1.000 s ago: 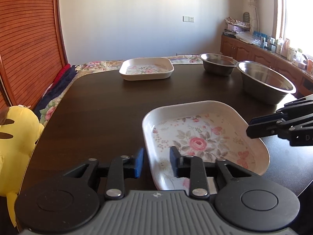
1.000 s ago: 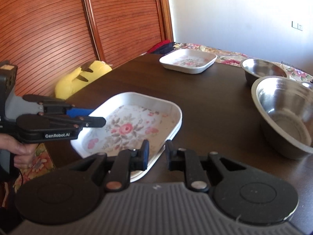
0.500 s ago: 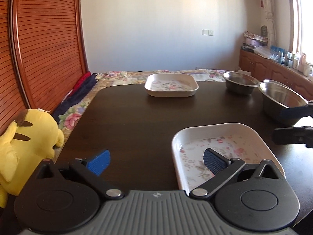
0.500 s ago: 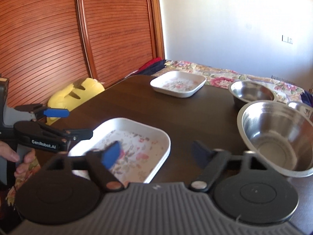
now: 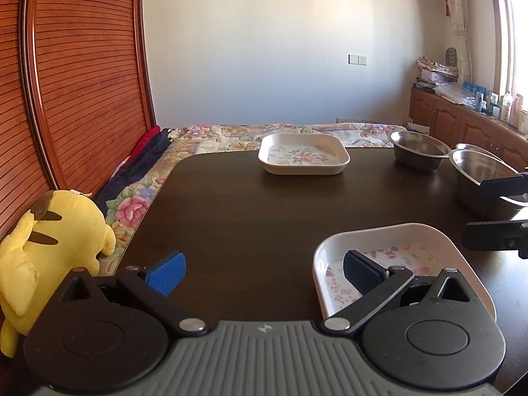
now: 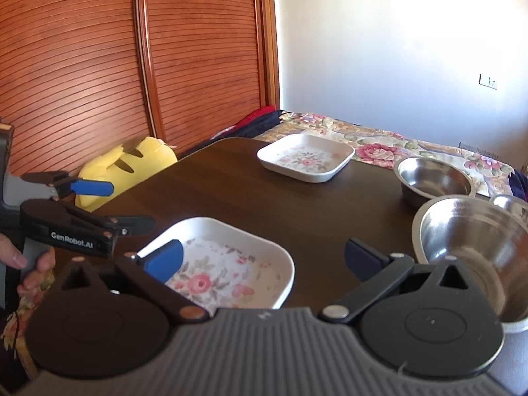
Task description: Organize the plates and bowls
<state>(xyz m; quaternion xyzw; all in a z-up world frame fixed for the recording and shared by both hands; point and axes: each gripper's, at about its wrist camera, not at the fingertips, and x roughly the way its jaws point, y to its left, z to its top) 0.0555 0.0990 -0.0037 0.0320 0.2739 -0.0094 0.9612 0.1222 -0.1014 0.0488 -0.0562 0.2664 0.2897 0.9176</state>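
Observation:
A white floral plate (image 5: 396,236) (image 6: 231,227) lies on the dark table close in front of me. A second floral plate (image 5: 303,155) (image 6: 305,158) sits at the far edge. At the right stand a small steel bowl (image 5: 417,153) (image 6: 434,180) and a large steel bowl (image 5: 485,178) (image 6: 468,231). My left gripper (image 5: 264,275) (image 6: 130,206) is open at the near plate's left side, holding nothing. My right gripper (image 6: 264,260) (image 5: 477,211) has its jaws opening; the plate's right corner shows between them, untouched by either pad.
A yellow plush toy (image 5: 56,231) (image 6: 132,161) leans off the table's left edge, against a slatted wooden wall. Floral bedding (image 5: 231,135) lies beyond the far edge. Part of a third steel bowl (image 6: 511,204) peeks from behind the large one. A hand (image 6: 33,264) grips the left tool.
Both grippers went from nearly shut to wide open. Both views drew back and tilted up from the near plate, which stays flat on the table.

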